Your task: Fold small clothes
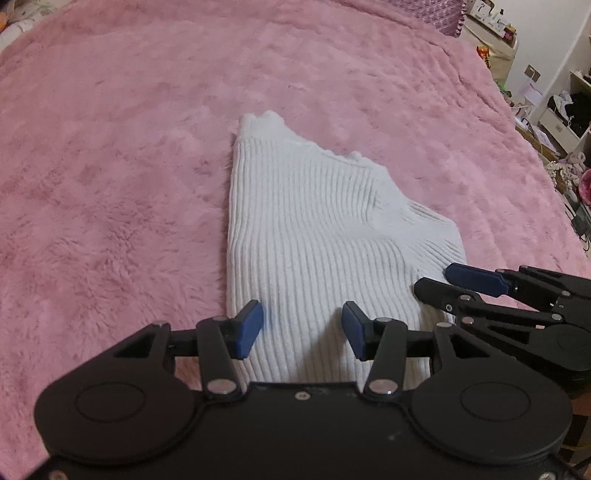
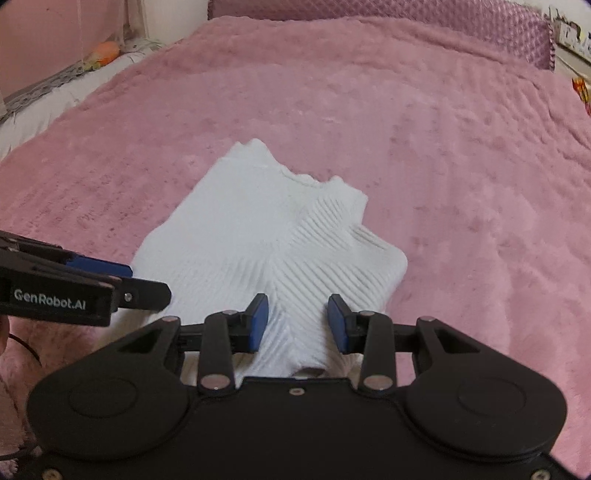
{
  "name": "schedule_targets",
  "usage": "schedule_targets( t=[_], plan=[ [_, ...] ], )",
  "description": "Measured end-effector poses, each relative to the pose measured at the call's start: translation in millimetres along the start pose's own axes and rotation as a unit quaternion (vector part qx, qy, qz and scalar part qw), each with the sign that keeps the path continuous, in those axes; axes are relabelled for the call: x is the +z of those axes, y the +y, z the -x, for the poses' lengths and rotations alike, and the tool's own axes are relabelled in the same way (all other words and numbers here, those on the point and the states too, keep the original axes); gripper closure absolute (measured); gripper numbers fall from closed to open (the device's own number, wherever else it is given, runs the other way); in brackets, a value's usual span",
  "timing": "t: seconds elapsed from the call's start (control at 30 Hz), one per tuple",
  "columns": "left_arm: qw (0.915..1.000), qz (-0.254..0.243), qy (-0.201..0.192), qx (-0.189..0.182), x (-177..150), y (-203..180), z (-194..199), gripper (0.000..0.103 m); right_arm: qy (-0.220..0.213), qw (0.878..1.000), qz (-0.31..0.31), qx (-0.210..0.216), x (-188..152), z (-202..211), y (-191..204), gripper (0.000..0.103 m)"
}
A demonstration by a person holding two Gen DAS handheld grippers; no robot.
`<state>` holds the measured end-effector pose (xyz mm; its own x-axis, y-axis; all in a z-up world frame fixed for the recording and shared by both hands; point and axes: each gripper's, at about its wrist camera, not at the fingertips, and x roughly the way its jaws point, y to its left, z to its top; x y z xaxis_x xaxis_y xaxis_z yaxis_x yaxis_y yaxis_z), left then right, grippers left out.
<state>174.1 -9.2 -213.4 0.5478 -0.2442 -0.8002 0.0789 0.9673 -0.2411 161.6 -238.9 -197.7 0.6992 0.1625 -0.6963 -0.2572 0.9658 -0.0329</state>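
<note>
A white ribbed knit garment [image 1: 306, 229] lies on the pink fluffy blanket [image 1: 110, 184], with its sides folded in. It also shows in the right wrist view [image 2: 266, 236]. My left gripper [image 1: 303, 328] is open over the garment's near edge, nothing between its blue pads. My right gripper [image 2: 297, 321] is open over the near right part of the garment, also empty. The right gripper shows at the right of the left wrist view [image 1: 461, 280]. The left gripper shows at the left of the right wrist view [image 2: 122, 280]. The garment's near hem is hidden under the gripper bodies.
The pink blanket [image 2: 443, 166] covers the bed all around the garment. A quilted purple pillow [image 2: 406, 14] lies at the far end. Shelves and clutter [image 1: 554, 110] stand past the bed's right edge. A white sheet and orange toy [image 2: 107, 51] lie at far left.
</note>
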Motion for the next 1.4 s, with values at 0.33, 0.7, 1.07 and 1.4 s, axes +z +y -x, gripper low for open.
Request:
schedule_targets(
  t=[0.33,0.7,1.07,1.4],
  plan=[
    [0.9997,0.002,-0.023,0.000,6.6,0.7,13.1,0.051,-0.039,0.999,0.002,0.010,22.0,-0.3,-2.0,0.065],
    [0.9996,-0.016,-0.008,0.020,10.8,-5.7,-3.7,0.050,-0.006,1.000,0.003,-0.022,74.6,-79.5,-12.9,0.068],
    [0.9995,-0.018,-0.006,0.024,10.8,-6.3,-8.6,0.049,0.024,0.999,-0.015,-0.023,71.5,-102.7,-19.0,0.066],
    [0.9988,-0.031,-0.029,0.024,7.5,-15.7,22.1,0.049,-0.061,0.998,-0.024,-0.010,54.1,-5.3,-5.3,0.067]
  ],
)
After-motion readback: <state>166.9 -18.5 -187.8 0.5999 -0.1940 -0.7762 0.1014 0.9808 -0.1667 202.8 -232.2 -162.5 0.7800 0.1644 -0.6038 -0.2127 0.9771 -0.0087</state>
